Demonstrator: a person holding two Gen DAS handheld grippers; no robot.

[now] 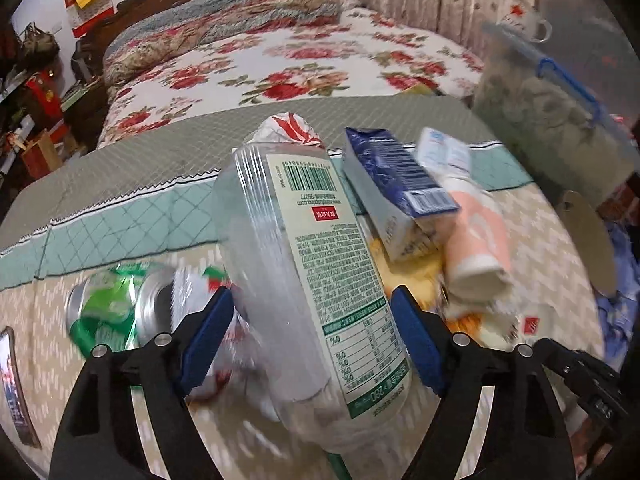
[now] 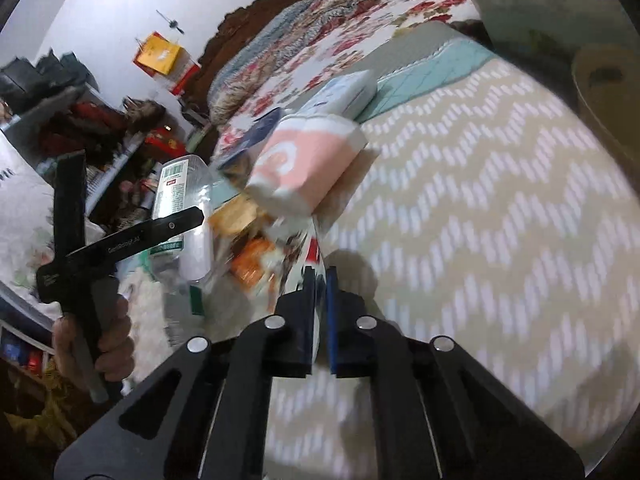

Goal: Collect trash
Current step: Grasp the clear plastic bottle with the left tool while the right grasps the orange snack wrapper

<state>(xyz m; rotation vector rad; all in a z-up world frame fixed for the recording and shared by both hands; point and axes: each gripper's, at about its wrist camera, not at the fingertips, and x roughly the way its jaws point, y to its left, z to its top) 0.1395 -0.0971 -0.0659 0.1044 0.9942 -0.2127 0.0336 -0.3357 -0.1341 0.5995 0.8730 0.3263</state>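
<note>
The left gripper (image 1: 312, 336) is reaching around a clear plastic bottle (image 1: 304, 264), w/ its blue pads (image 1: 208, 336) sitting wide apart, one on each side of the bottle's lower half. I cannot tell if the pads are touching the plastic yet, so the jaws look open, not squeezing. To do this step well, I think the pads should be closing slowly on the bottle's middle, bc thin plastic squashes and slips (the label side looks smooth).

The bottle is leaning up from the trash pile near the middle of the bed cover (image 1: 120, 220). A crushed green can (image 1: 116, 308) is lying just beside the left pad. A blue carton (image 1: 392, 196) and a pink-and-white pack (image 1: 476, 236) are lying just past the bottle, toward the bed cover's far edge.

The right gripper (image 2: 320, 312) is pinching something thin and white, prob a wrapper (image 2: 316, 252), w/ its pads nearly shut on it. It is blurry, so I cannot name it for sure.
</note>
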